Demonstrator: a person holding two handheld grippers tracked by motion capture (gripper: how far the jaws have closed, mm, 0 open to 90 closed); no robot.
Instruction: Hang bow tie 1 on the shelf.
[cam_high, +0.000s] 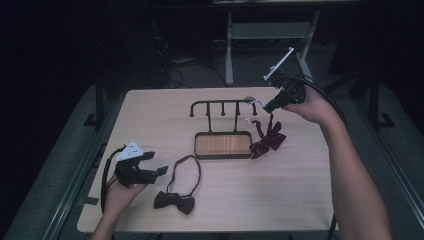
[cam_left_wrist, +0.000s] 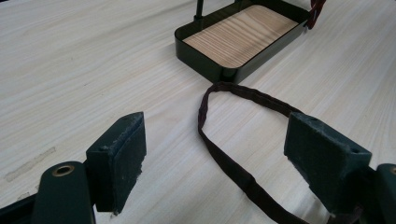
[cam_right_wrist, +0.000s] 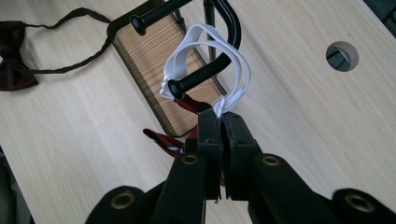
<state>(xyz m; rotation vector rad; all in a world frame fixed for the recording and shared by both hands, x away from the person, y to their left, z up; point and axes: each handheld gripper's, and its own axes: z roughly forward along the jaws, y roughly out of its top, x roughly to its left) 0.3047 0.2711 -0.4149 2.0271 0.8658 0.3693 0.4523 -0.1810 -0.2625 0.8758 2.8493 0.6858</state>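
Note:
A black hook rack (cam_high: 222, 103) rises from a wood-floored tray (cam_high: 223, 157) at mid-table. My right gripper (cam_high: 270, 106) is shut on the white elastic loop (cam_right_wrist: 205, 37) of a dark red bow tie (cam_high: 267, 141). The loop is draped around the rack's rightmost hook (cam_right_wrist: 201, 77), and the red tie (cam_right_wrist: 161, 140) hangs below the jaws. A darker bow tie (cam_high: 174, 201) lies flat near the front edge, its strap (cam_left_wrist: 243, 93) curving towards the tray. My left gripper (cam_high: 157, 162) hovers open just left of that strap, and between its pads (cam_left_wrist: 126, 140) is only the strap lying on the table.
The tray's black wall (cam_left_wrist: 219, 70) stands just beyond the strap in the left gripper view. A round cable hole (cam_right_wrist: 342, 55) sits in the tabletop behind the rack. Dark floor and a metal stand's legs lie beyond the far edge.

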